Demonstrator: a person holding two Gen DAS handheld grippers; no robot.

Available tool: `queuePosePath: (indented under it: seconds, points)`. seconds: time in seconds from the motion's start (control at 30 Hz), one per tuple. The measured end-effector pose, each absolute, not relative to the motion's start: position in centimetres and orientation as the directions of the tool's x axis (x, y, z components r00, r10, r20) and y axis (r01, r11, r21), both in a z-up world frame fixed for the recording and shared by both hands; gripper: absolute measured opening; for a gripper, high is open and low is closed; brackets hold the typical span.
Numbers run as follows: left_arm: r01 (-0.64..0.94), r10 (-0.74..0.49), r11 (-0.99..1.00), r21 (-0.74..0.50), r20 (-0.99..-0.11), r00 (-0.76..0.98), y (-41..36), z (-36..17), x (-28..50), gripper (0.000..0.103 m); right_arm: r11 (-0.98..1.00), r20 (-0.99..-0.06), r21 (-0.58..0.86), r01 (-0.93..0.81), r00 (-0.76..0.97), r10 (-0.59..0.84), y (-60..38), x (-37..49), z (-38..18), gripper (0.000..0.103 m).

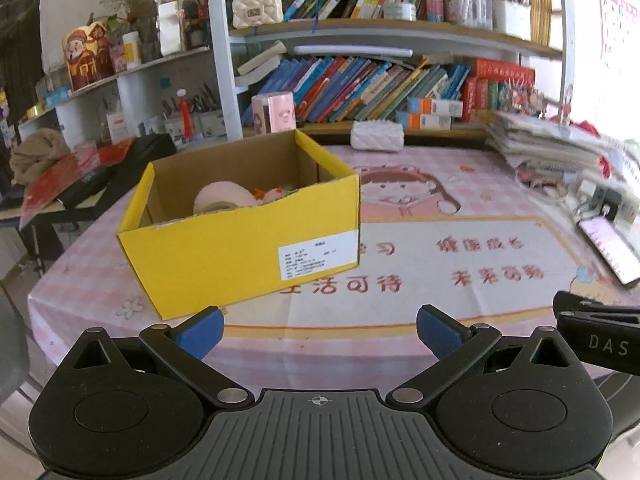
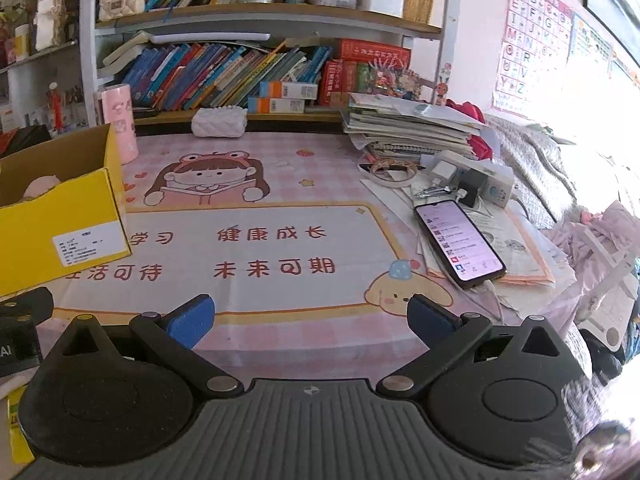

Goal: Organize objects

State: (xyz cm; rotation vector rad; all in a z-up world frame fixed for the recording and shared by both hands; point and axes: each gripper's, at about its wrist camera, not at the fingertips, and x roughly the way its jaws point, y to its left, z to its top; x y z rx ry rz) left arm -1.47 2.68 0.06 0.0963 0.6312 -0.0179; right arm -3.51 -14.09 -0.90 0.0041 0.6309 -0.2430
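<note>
Our table (image 2: 280,200) holds the box (image 1: 240,248) at its left, already partly filled. Loose clips (image 2: 434,191) lie far right. Both the left gripper (image 1: 319,330) and right gripper (image 2: 310,320) gape wide, empty; we should approach the clips low.

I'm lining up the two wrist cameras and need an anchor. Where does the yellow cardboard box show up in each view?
Left wrist: the yellow box sits left of centre, whole and open-topped, ahead of the open left gripper.
Right wrist: the box fills the far left edge, cut off, beyond the open right gripper.
Shared landmark: the white quilted pouch at the table's back edge.
</note>
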Motion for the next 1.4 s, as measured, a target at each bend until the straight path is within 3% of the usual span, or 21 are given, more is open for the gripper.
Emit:
queuePosePath:
  seconds: [0.27, 1.4]
  points:
    - [0.043, 0.035, 0.992, 0.116, -0.595, 0.803, 2.3, 0.1, -1.5, 0.103, 0.981, -0.590, -0.100, 0.167, 0.783, -0.194, -12.8, -3.1, -1.0, 0.103]
    - [-0.041, 0.110, 0.992, 0.122, -0.638, 0.762, 2.8, -1.0, -1.0, 0.103, 0.962, -0.623, -0.147, 0.229, 0.734, -0.270, -11.2, -2.2, -1.9, 0.103]
